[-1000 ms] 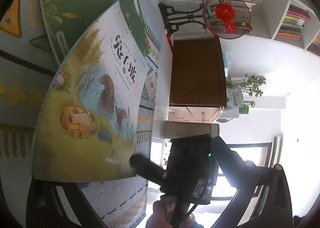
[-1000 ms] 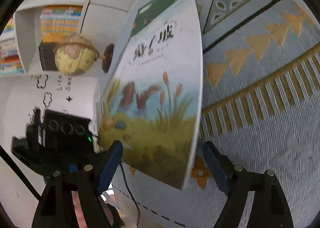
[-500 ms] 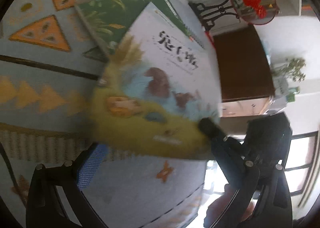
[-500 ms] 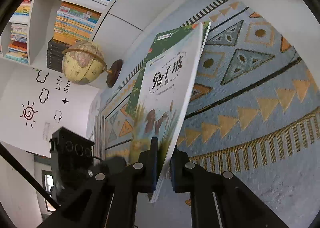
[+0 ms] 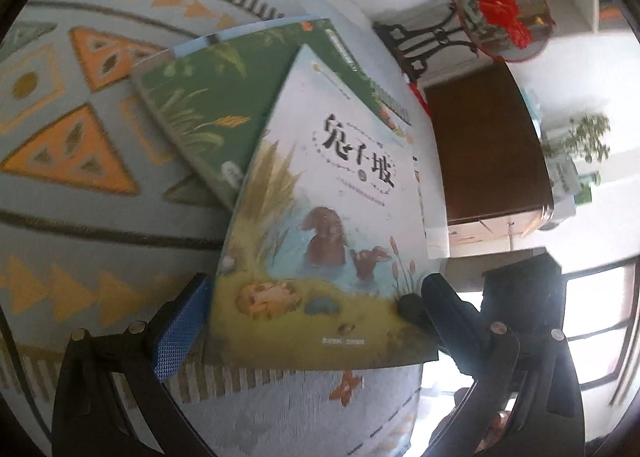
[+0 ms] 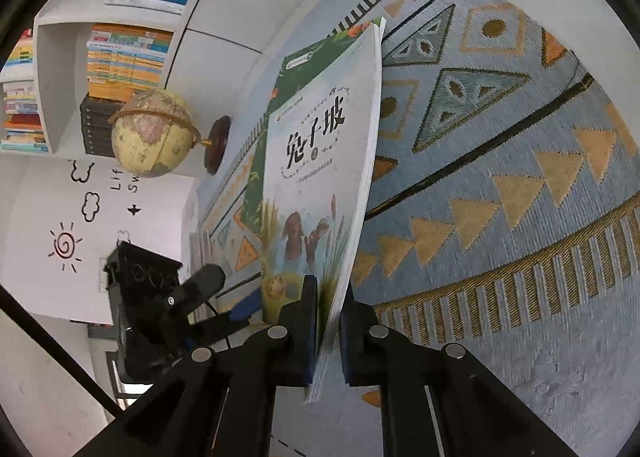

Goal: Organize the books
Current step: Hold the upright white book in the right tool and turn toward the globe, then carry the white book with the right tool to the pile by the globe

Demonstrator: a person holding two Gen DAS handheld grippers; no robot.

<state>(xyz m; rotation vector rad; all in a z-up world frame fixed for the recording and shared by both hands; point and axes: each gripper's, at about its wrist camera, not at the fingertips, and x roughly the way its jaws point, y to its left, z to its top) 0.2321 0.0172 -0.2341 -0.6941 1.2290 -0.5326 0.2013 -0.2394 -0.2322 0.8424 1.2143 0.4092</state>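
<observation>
Right tool pressed together on the near bottom corner of the rabbit picture book, one pad on the cover, the other on the back. Book is tilted up off the rug, page edges facing the camera in the right wrist view.

In the left wrist view the same book sits between the fingers of the left tool. Jaws spread wide: the blue-padded finger is at the book's lower left corner, the other finger at its lower right edge. Whether either pad actually touches the cover, cannot tell. The right tool's black fingertip shows clamped at that lower right corner.

Under and behind the held book lies a green book, flat on the rug, toward the rug's far edge near the wall. The held book overlaps its near part.

The left tool also shows in the right wrist view, just beside the book's left side.

Background: globe next to a white bookshelf with stacked books; red ornament on a black stand; brown cabinet; a person's hand low behind the left tool.
</observation>
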